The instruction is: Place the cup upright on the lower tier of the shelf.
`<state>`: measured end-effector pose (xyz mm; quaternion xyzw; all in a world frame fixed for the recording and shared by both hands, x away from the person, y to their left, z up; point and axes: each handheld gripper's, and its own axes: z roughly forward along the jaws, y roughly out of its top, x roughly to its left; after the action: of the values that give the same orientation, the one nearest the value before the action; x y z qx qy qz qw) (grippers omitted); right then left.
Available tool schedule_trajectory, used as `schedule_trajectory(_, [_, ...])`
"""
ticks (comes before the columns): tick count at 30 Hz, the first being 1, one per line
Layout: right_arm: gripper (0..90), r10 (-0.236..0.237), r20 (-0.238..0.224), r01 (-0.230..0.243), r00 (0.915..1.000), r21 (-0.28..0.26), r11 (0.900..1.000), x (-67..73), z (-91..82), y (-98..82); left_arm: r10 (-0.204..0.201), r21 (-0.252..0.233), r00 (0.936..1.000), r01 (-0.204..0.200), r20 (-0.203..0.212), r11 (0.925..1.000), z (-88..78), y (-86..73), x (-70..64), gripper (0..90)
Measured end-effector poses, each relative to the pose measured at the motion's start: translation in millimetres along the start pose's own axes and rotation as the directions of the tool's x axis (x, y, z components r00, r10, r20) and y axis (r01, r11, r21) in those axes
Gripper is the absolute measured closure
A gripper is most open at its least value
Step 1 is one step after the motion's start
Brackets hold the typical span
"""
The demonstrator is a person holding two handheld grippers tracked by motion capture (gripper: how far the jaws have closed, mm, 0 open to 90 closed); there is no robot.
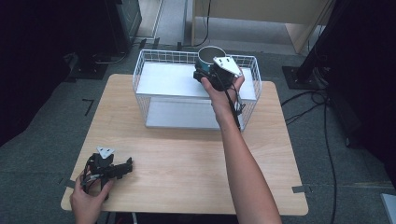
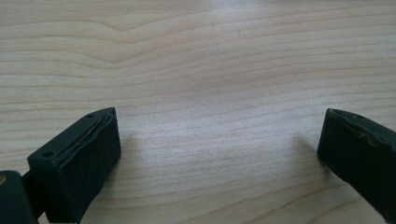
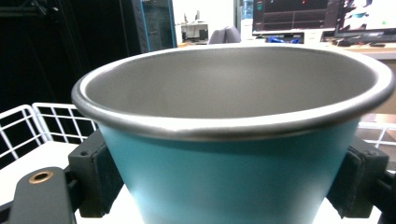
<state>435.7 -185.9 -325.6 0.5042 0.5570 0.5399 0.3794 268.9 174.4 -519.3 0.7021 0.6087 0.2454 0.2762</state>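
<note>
**Cup at the rack's far right corner: ease off slowly**

Left hand-held gripper lies idle at the table's near left corner, jaws spread w/ nothing between them. Right hand-held gripper has a pad on each side of the cup, over the upper shelf of the white wire rack; grip looks loose, can't tell if pads press. Keep the cup upright, make sure its base sits flat, then back out level. Cup: teal outside, grey metal inside, rolled rim, tapered, empty.
</note>
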Motion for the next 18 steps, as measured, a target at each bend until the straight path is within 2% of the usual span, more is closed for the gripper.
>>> schedule_trajectory(6, [7.6,0.013,-0.041,-0.013,0.9991,0.013,1.000,-4.8,-2.3,1.9,0.001,0.001,1.0000,-0.001,0.000,1.0000,-0.1,0.0,0.0,0.0])
schedule_trajectory(11, [2.1,0.007,-0.051,-0.006,0.9987,0.017,1.000,-7.7,-6.2,1.9,0.000,0.001,1.0000,0.000,0.000,1.0000,0.0,0.0,0.0,0.0])
schedule_trajectory(18, [1.4,0.007,-0.056,-0.007,0.9984,0.005,1.000,-13.3,-15.1,0.1,0.001,0.002,1.0000,-0.001,0.000,1.0000,-0.1,0.0,0.0,0.0])
